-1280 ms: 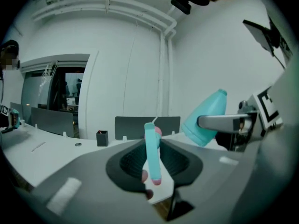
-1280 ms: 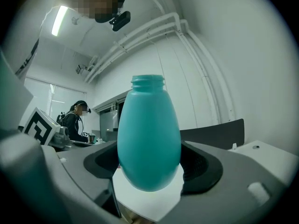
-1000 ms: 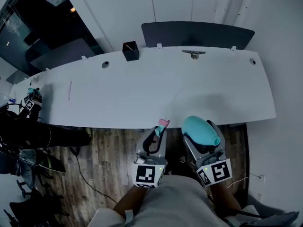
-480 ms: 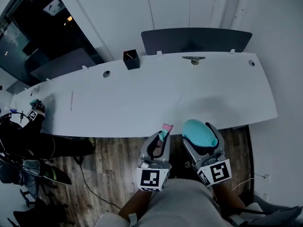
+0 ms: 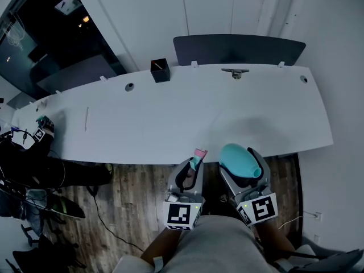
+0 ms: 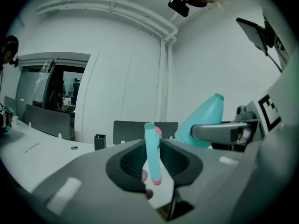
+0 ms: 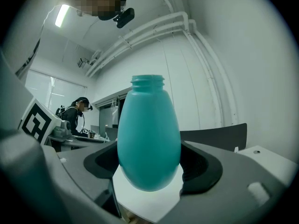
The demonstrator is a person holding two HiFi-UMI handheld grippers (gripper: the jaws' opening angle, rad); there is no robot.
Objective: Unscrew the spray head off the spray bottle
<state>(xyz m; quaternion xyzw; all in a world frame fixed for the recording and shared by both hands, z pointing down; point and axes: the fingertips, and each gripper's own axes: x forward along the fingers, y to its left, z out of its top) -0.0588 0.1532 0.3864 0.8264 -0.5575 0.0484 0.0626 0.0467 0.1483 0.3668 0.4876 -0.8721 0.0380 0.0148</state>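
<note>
The teal spray bottle (image 5: 238, 158) has a bare threaded neck and no head on it. My right gripper (image 5: 242, 164) is shut on the bottle's belly (image 7: 148, 134), with the open neck pointing away from me. The spray head (image 5: 197, 154), a thin teal piece with pink parts, is apart from the bottle. It stands between the dark pads of my left gripper (image 5: 191, 167), which is shut on it (image 6: 151, 155). Both grippers hang side by side in front of my body, just short of the table's near edge. From the left gripper view the bottle (image 6: 205, 120) shows at the right.
A long white table (image 5: 170, 118) lies ahead with a black pen holder (image 5: 160, 70) and a small metal fitting (image 5: 235, 71) near its far edge. A dark panel (image 5: 239, 49) stands behind it. Another person in black (image 5: 34, 161) is at the table's left end.
The head view has shifted slightly. Both grippers keep their holds and stay at about the same place in front of me.
</note>
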